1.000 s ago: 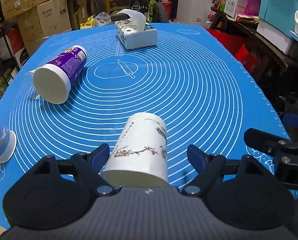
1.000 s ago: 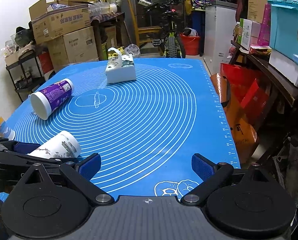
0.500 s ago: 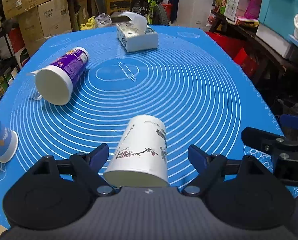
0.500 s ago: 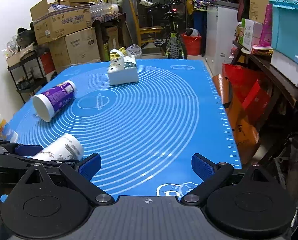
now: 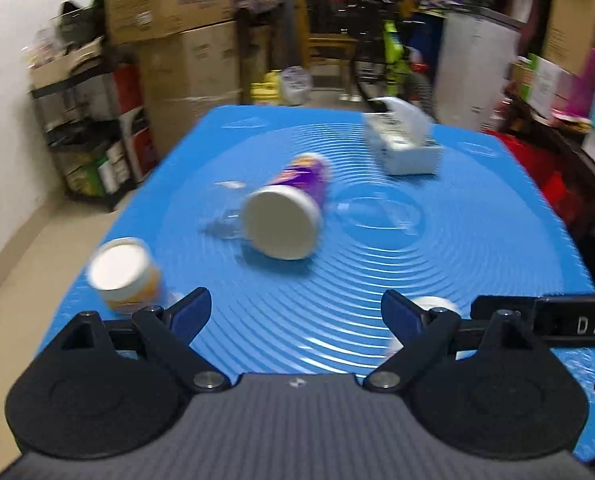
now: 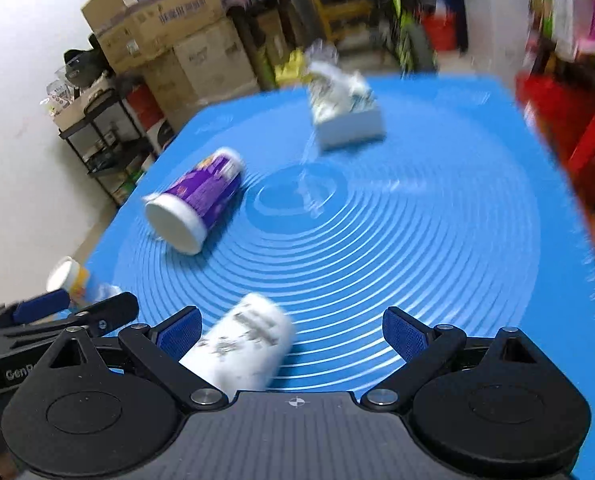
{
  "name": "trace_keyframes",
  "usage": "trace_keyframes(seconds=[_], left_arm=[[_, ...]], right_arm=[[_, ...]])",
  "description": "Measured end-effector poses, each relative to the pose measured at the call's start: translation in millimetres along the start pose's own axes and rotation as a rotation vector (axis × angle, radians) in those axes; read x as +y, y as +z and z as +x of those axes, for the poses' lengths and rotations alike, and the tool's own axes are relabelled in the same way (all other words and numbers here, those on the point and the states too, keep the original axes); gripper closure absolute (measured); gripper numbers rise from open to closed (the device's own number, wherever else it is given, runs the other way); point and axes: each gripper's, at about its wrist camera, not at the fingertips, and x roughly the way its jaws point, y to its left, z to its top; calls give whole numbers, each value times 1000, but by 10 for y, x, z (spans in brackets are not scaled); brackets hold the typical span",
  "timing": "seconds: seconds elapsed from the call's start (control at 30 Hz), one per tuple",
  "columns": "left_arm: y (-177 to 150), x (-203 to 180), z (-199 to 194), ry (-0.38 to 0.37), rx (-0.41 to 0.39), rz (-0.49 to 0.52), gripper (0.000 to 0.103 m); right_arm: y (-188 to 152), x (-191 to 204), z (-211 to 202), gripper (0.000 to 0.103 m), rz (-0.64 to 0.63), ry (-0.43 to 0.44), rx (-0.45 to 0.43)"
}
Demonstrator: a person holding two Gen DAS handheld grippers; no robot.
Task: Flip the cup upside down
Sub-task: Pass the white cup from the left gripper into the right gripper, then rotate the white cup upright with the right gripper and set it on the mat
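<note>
A blue mat [image 6: 417, 240] printed with white rings covers the tabletop. On it a purple cup [image 6: 195, 200] lies on its side, open end toward the near edge. A white cup with dark markings [image 6: 249, 344] also lies on its side nearer the front. A small yellow cup [image 5: 127, 280] sits near the left edge. A white tissue box [image 6: 345, 116] rests toward the far end.

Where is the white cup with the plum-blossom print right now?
In the right wrist view the white cup lies on its side on the blue mat, just inside the right tool's left finger, nearer than the purple cup.
</note>
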Motion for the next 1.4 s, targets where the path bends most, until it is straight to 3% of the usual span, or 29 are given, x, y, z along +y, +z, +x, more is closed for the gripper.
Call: trace_keyframes(seconds=[0.23,0.33,0.47,0.73,0.93,1.07,1.27,1.4], left_arm=[[-14,365,144,73,8,-42,12],[-19,440,193,81,13,-63,12],[-48,482,216,80,19,-64,12],[-72,456,255,63,20,-64,12],[-90,324,278,32,21,-45,12],[-94,237,273,12,16,-52,12],[-105,87,221,-9,-7,-18,12],[-129,6,212,-24,-8,-15,12]], right_arm=[[63,103,687,10,172,16,169],[60,192,866,15,176,21,215],[45,231,935,30,205,61,225],[70,273,876,34,193,76,213],[53,282,601,37,75,35,94],[-4,191,477,38,64,35,13],[-201,224,178,38,-205,-186,-288],[-321,149,286,38,-335,-320,-360]])
